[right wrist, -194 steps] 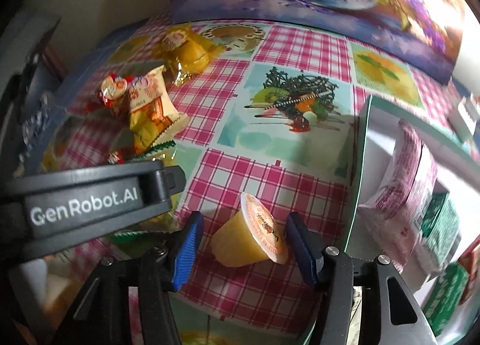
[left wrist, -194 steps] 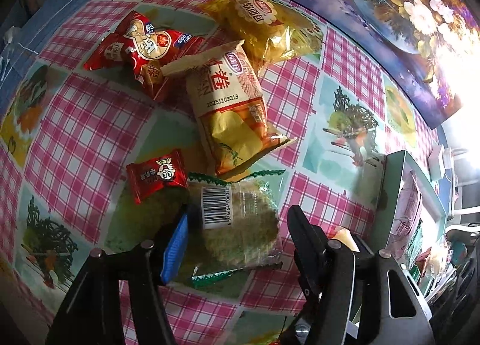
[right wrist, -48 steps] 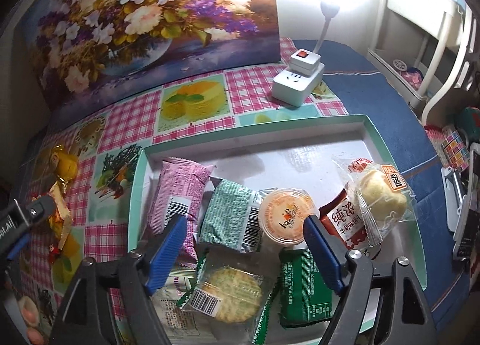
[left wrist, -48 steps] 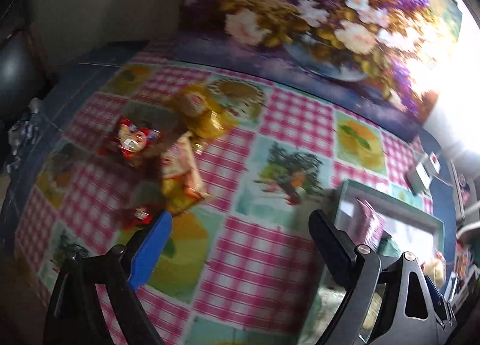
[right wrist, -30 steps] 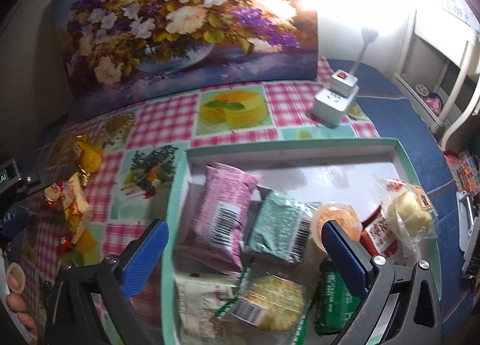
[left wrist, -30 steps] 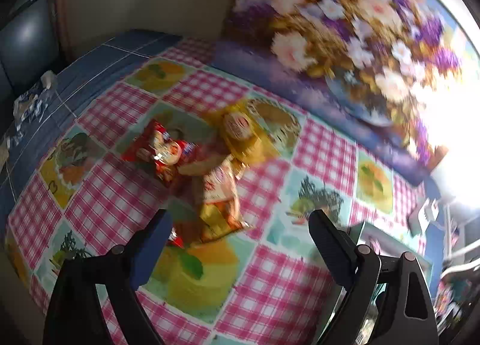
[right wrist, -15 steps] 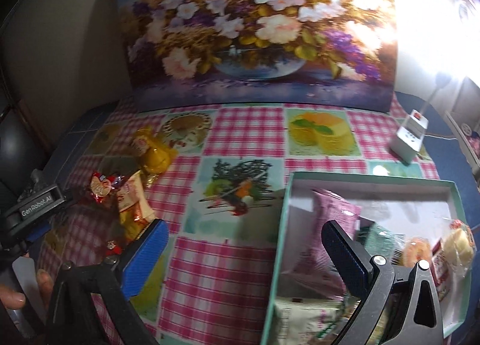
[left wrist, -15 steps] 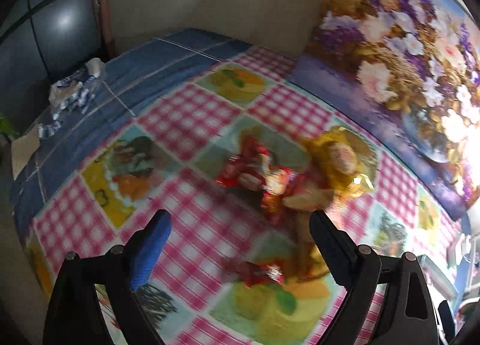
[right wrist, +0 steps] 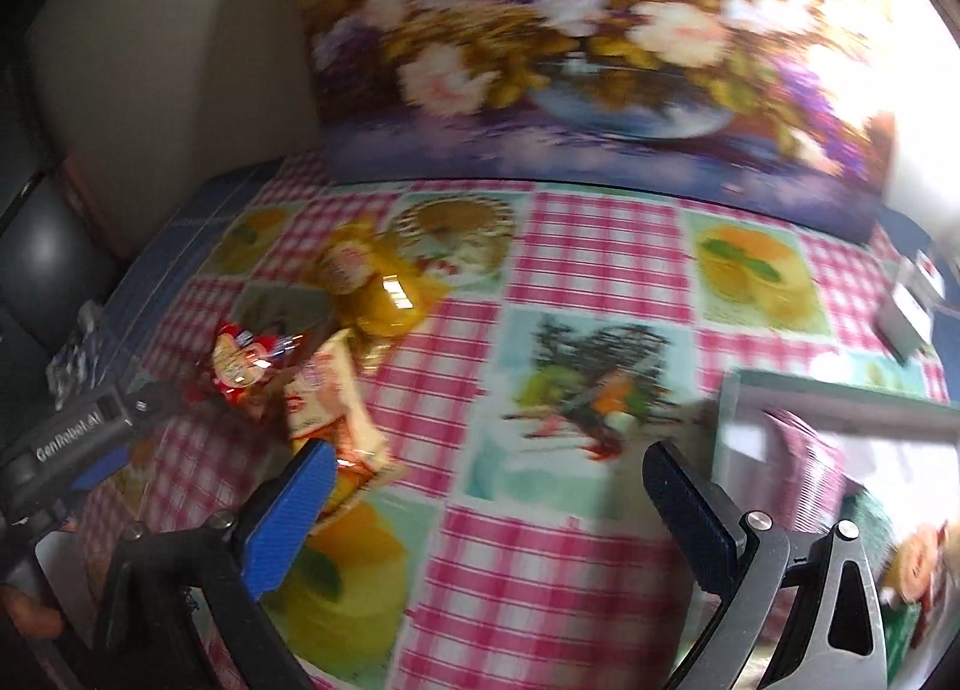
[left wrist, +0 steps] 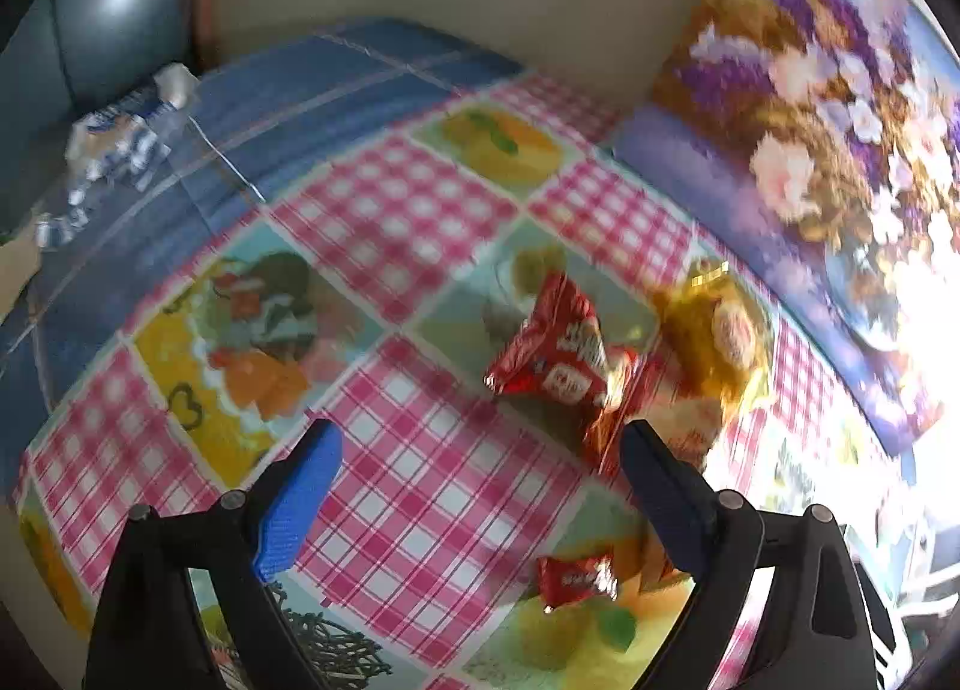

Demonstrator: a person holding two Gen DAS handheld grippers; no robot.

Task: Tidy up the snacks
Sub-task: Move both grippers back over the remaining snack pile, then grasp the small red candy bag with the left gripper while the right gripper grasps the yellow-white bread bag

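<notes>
Now that the cookie and jelly cup are lying in the tray (right wrist: 840, 390), both grippers are swinging back empty, fingers wide apart: the left gripper (left wrist: 480, 495) over the red packets (left wrist: 558, 357) on the worktop (left wrist: 408, 486), the right gripper (right wrist: 486, 501) following.

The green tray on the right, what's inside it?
In the right wrist view the green tray holds a pink snack packet and, lower right, a green packet and an orange-lidded cup. Blur, the tongs' arm and the picture edge hide the rest.
</notes>
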